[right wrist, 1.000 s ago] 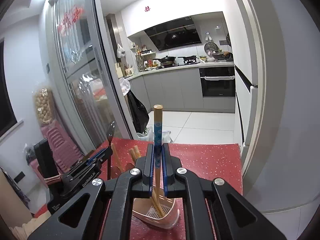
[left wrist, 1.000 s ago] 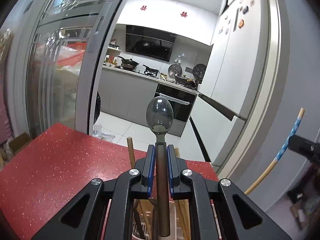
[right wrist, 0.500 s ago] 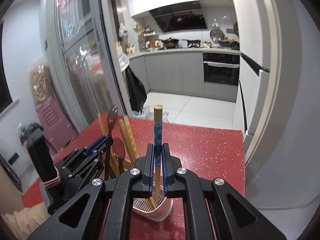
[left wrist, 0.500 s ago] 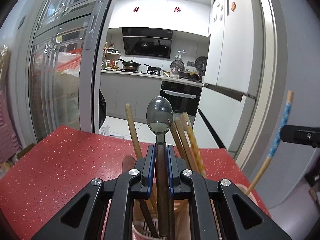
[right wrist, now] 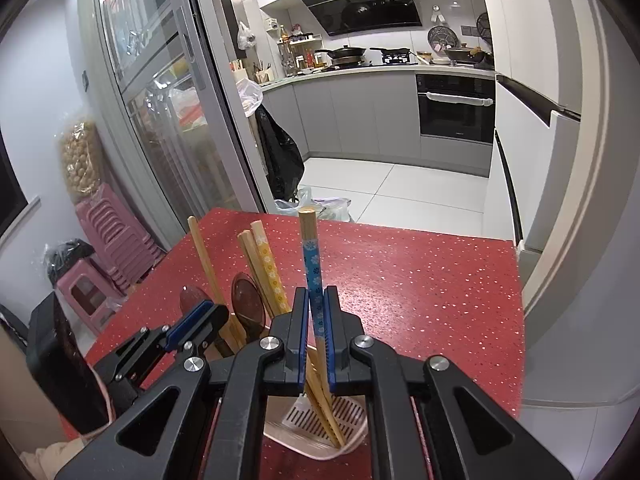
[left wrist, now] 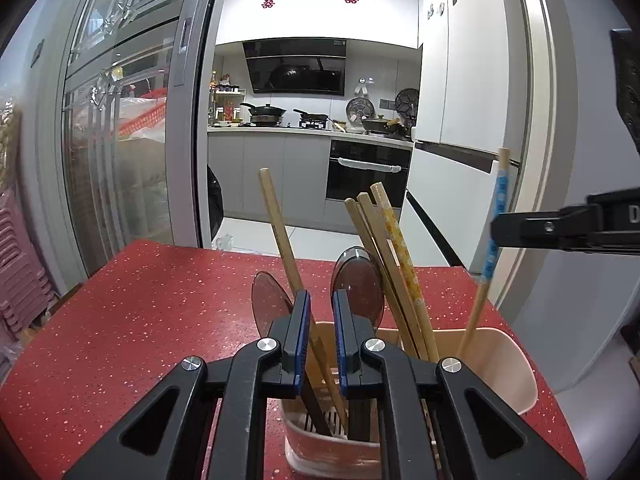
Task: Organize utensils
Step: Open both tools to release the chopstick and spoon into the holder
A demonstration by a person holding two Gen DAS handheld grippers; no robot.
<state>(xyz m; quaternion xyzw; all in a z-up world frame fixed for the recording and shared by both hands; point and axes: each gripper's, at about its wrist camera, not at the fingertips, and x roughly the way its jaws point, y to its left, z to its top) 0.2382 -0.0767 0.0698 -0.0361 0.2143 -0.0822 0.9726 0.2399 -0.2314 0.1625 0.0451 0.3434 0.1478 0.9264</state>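
Note:
A pink utensil holder point(left wrist: 502, 364) stands on the red table point(left wrist: 160, 304). In it stand two dark spoons point(left wrist: 360, 280), several wooden chopsticks point(left wrist: 280, 236) and a blue-patterned chopstick point(left wrist: 494, 228). My left gripper point(left wrist: 320, 304) is open just above the holder, with a spoon behind its jaws. My right gripper point(right wrist: 316, 304) is around the blue-patterned chopstick point(right wrist: 312, 264), whose tip rests in the holder point(right wrist: 320, 416); the jaws stand slightly apart from it. The left gripper also shows in the right wrist view point(right wrist: 192, 320).
The red table point(right wrist: 420, 280) ends at a grey wall and fridge on the right. A glass sliding door point(left wrist: 120, 140) is to the left. Pink stools point(right wrist: 108, 256) stand on the floor beside the table. The kitchen lies beyond.
My left gripper lowered the spoon into the holder and opened, letting it go. My right gripper lowered the blue chopstick into the holder and its jaws have loosened.

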